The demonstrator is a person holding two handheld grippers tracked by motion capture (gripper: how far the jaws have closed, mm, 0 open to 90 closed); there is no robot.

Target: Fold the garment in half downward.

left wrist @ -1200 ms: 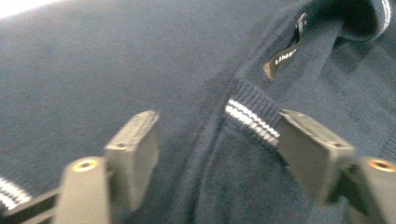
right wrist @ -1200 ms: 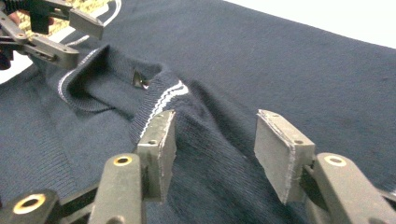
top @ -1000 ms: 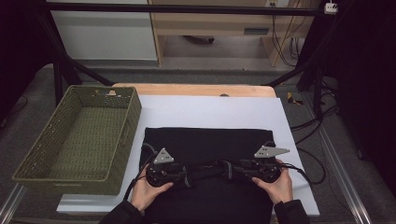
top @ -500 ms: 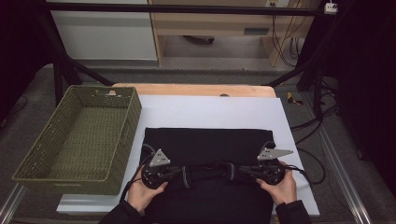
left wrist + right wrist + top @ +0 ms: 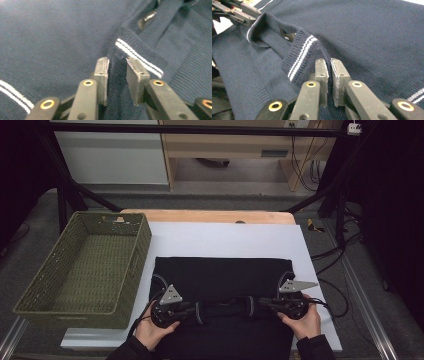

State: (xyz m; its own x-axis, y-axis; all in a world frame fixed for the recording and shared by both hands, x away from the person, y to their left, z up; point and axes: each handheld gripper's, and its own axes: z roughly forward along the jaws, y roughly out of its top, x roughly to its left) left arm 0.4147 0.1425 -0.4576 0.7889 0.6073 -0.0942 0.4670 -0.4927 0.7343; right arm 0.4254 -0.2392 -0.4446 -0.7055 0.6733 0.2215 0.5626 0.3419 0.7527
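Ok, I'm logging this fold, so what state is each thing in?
Shirt: lying flat on the table, collar bunched.
Left gripper: fingers have just opened slightly, collar fabric between them.
Right gripper: shut on a fold beside the collar.
Basket: upright, nothing in it.

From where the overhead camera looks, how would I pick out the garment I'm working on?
Find the white sheet covering the table, right of the green woven basket. The dark navy knit shirt lies flat on it, at the near edge. It is the one dark cloth there, its ribbed collar edged with two thin white stripes.
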